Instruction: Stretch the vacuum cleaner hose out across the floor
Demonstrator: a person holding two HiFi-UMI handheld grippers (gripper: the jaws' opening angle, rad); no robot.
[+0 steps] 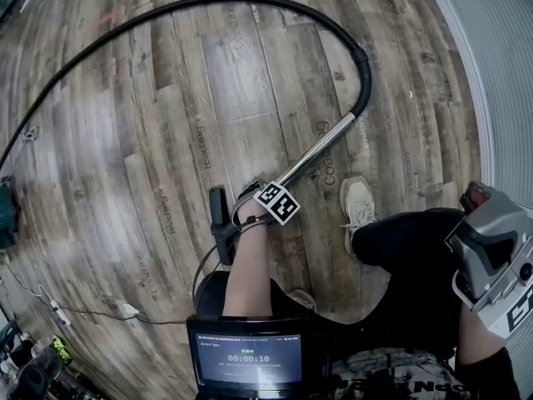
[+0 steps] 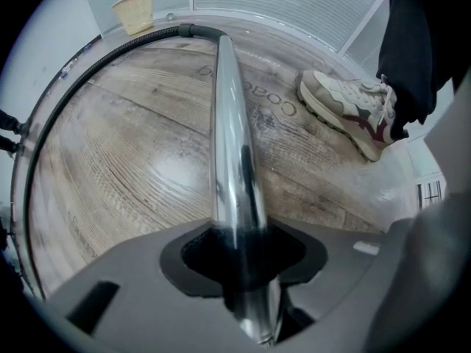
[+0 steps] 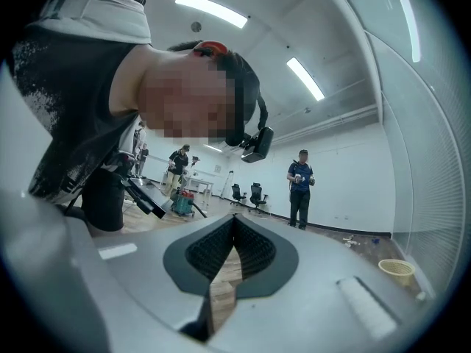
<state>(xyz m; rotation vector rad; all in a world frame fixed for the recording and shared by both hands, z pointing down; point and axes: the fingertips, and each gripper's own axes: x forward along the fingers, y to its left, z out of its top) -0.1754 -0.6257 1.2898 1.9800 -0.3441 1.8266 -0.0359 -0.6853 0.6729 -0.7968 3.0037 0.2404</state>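
– Since the vacuum hose lies in a wide arc on the floor, how far along does the job look?

– Barely started, by the look of it. The hose runs from the left edge of the head view, over the top, and bends down at the upper right into the metal tube. Nothing is pulled straight yet.

– And the grip?

– That part looks done. The left gripper points down at the middle of the frame, and its jaws are clasped on the lower end of the metal tube, which sits in the notch of the pads. What is left is likely the whole stretch: drawing the tube away until the curve opens out.

– The other one?

– The right gripper sits at the lower right, away from the hose. Its jaws are pressed together with nothing between them.

– The count?

– One hose, one metal tube, two grippers. One pale shoe shows plainly just beside the tube. In the left gripper view one small basket stands at the upper left by the wall.
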